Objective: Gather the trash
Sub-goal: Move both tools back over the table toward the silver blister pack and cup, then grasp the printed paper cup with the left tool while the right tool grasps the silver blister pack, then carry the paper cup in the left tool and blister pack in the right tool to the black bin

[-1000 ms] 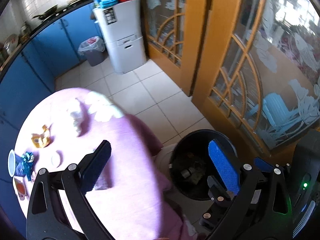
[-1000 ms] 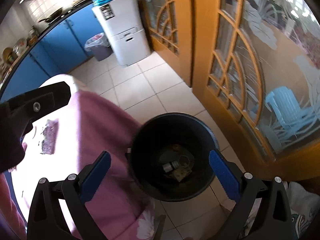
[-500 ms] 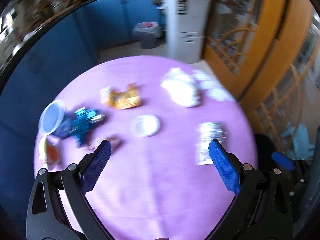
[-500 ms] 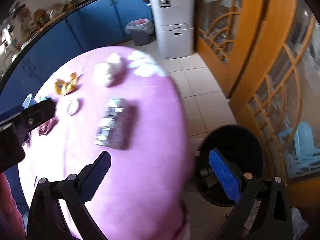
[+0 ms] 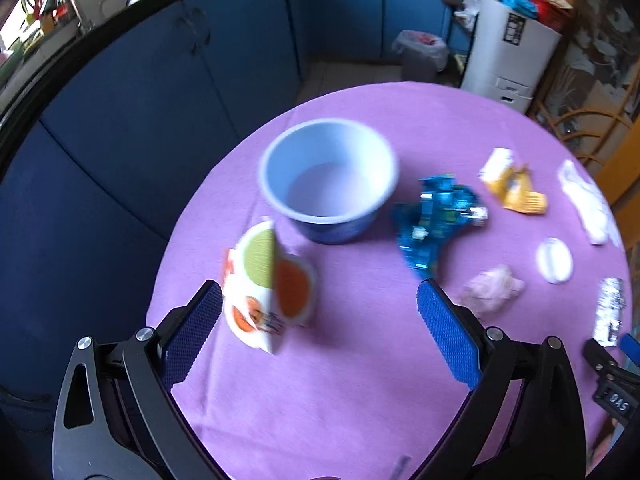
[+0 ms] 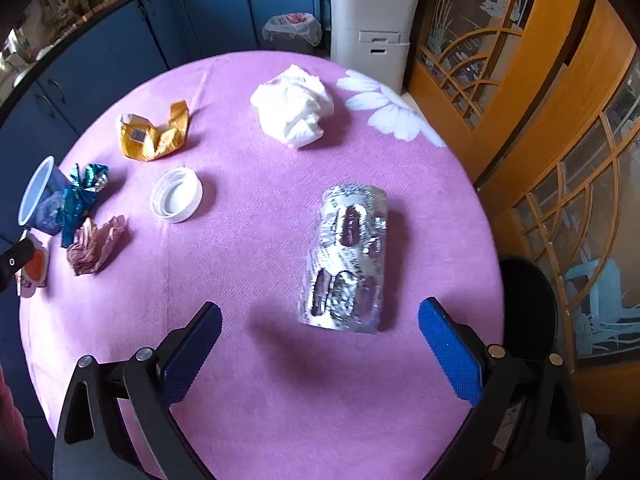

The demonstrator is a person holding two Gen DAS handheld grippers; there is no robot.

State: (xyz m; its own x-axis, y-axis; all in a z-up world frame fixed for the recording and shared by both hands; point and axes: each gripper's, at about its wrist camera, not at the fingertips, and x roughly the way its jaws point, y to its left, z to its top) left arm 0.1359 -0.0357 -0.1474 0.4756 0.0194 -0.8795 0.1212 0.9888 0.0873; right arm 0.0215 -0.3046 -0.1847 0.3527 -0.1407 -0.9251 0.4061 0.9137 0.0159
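Table (image 6: 280, 400): now fills both views, bin (image 6: 528, 308) only at right edge.
Left gripper (image 5: 316, 320): spread, empty, swung from bin to peeled lid (image 5: 268, 284).
Right gripper (image 6: 320, 332): spread, empty, above foil blister pack (image 6: 348, 260).
Meaning: next pickups begin.

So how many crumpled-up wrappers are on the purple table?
3: a yellow wrapper at the far left, a shiny blue wrapper beside the cup, and a pink wrapper just below it. None look hidden.
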